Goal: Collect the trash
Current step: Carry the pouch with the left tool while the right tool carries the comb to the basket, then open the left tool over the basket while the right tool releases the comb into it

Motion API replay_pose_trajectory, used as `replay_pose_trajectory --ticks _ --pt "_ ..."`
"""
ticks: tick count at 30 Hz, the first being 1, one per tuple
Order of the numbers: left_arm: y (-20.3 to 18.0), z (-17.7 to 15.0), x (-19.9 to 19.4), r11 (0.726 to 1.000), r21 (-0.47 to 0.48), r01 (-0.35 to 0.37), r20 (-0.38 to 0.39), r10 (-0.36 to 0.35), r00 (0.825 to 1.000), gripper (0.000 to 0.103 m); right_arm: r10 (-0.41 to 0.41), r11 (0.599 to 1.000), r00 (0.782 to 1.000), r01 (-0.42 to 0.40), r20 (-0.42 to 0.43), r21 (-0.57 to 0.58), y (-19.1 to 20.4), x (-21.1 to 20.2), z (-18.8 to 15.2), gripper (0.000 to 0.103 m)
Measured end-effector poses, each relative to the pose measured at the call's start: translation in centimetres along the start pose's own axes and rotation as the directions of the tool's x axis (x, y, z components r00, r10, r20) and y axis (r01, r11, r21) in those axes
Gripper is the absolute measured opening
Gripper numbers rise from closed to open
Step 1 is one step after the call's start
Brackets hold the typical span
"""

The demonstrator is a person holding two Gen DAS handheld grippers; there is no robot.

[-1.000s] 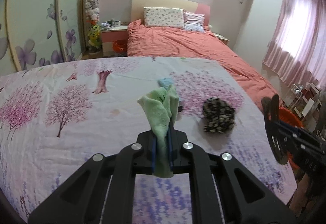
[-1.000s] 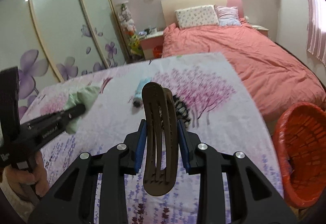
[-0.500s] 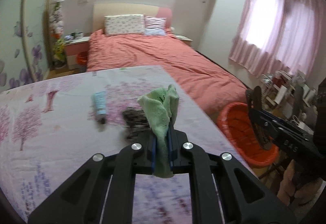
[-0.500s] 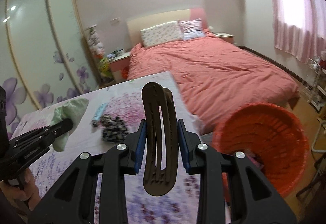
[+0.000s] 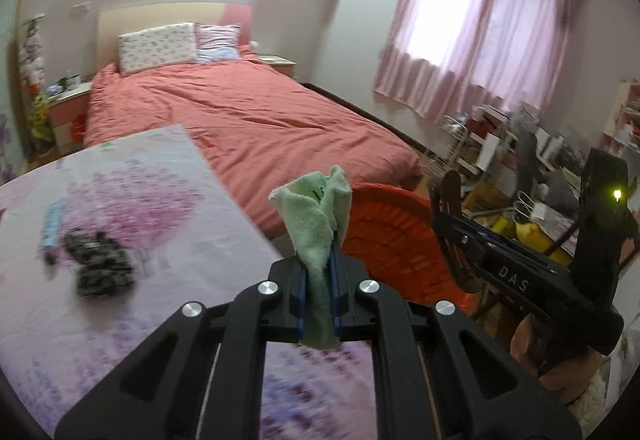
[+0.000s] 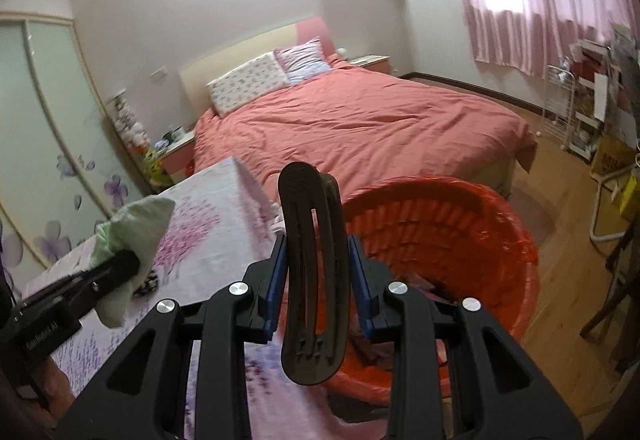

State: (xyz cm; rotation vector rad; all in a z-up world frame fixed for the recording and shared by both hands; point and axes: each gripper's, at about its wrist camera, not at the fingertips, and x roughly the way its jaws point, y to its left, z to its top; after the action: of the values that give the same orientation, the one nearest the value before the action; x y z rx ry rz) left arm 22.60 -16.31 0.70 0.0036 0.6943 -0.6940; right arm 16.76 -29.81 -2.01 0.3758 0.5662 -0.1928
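Both claws have swung from table toward bin. Left view: left claw (image 5: 319, 292) pinches a crumpled green cloth (image 5: 316, 216); orange bin (image 5: 394, 240) just beyond, right. Right view: right claw (image 6: 316, 280) pinches an upright brown slatted clip (image 6: 314, 268); bin (image 6: 460, 224) just ahead. Step: carrying; next, likely hold over bin, release.

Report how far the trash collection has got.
Done: some items already lie in the orange basket. In hand: left gripper clamps a green cloth; right gripper clamps a brown hair clip. Left: a dark patterned item and small tube on the table.
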Motion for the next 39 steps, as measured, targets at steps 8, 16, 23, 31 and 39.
replay_pose_trajectory --ticks 8,16,23,31,39 --pt "-3.5 0.4 5.3 0.998 0.023 0.057 -0.05 -0.056 0.997 0.012 -0.026 0.998 1.0 0.025 0.007 0.059 -3.3 1.1 0.4 0.031" --pt "-4.4 -0.3 8.7 0.999 0.034 0.026 -0.098 -0.022 0.995 0.041 -0.055 0.991 0.998 0.057 -0.026 0.123 -6.3 2.5 0.2 0.045" --pt "-2.1 -0.8 8.3 0.999 0.014 -0.029 -0.106 0.031 0.994 0.052 -0.077 0.99 0.996 0.08 -0.035 0.113 -6.3 2.1 -0.5 0.063" --pt "1.1 -1.3 5.8 0.991 0.006 -0.134 -0.081 0.134 0.988 0.058 -0.112 0.993 0.994 0.112 -0.005 0.04 -4.6 1.4 -0.4 0.085" --pt "6.5 -2.1 1.6 0.958 -0.013 -0.288 -0.04 0.287 0.957 0.066 -0.1 0.994 0.994 0.101 0.037 -0.03 0.1 0.9 -0.9 0.095"
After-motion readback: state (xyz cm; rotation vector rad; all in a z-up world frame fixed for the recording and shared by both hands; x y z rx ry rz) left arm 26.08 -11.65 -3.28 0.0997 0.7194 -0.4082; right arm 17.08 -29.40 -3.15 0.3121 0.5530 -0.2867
